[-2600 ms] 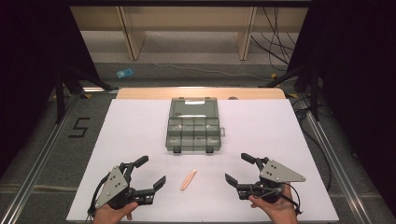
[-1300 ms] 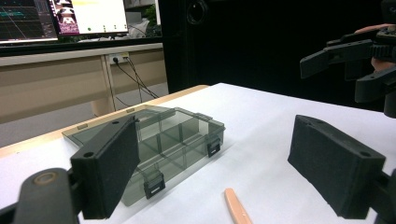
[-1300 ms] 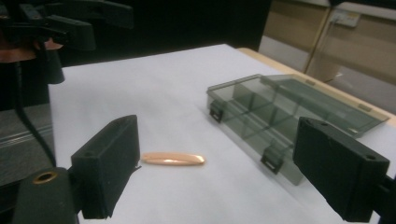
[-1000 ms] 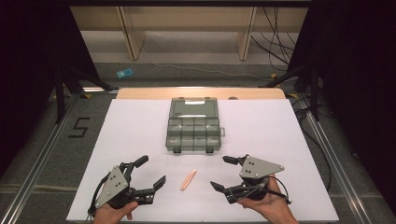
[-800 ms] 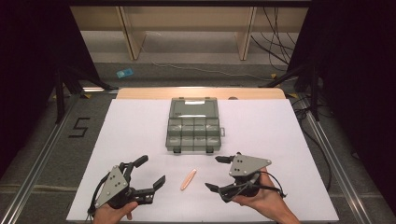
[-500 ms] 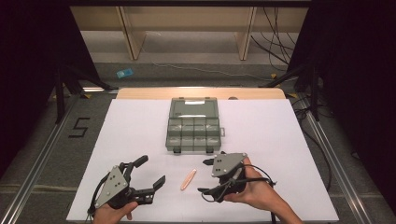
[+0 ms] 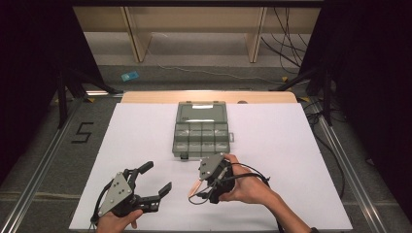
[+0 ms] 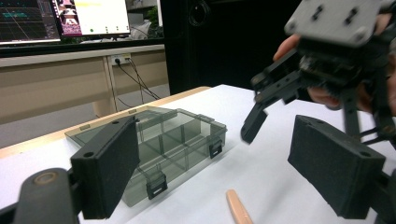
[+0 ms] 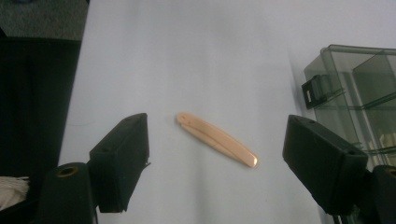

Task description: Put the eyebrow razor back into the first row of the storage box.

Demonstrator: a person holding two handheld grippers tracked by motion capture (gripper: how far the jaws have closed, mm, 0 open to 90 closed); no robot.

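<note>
Reaching for the stick [image 9: 216,139] is the step in hand, and it will likely go best if the right gripper [image 9: 217,163] comes straight down so its pads meet the long sides near the middle, since so slim and flat a piece could skid or tip if pinched near an end. The jaws have just been closing a little yet stand wide, and they hold nothing; the stick lies flat on the white surface [image 9: 196,56] between them, slanted, touching neither pad. From the high view the right gripper [image 7: 206,182] hovers over the stick [image 7: 195,186], just in front of the closed box [image 7: 201,135]. The left gripper [image 7: 150,183] rests well to the side, wide open and empty, with the stick [image 8: 238,207] near its jaws.
</note>
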